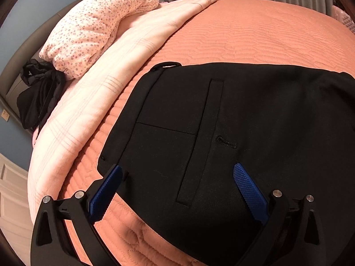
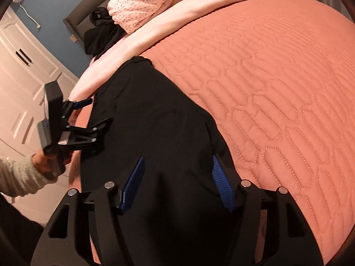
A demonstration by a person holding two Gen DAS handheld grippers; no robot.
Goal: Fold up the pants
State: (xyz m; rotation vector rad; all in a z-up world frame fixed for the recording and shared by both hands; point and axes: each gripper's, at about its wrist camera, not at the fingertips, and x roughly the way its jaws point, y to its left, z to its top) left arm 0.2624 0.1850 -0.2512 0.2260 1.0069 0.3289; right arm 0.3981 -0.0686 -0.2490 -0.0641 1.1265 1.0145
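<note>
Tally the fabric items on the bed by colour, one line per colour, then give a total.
Black: 2, the black pants spread flat and a bunched black garment by the headboard.
Pink: 2, the floral pink pillow and the pale pink blanket under it.
Salmon: 1, the quilted bedspread.
Total: 5

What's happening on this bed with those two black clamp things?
A person is folding black pants laid flat on the orange quilted bedspread, using a hand-held gripper in each hand. The left gripper hangs open over the waistband end near the back pocket. The right gripper is open too, over the leg fabric. Neither has grasped the cloth yet.
</note>
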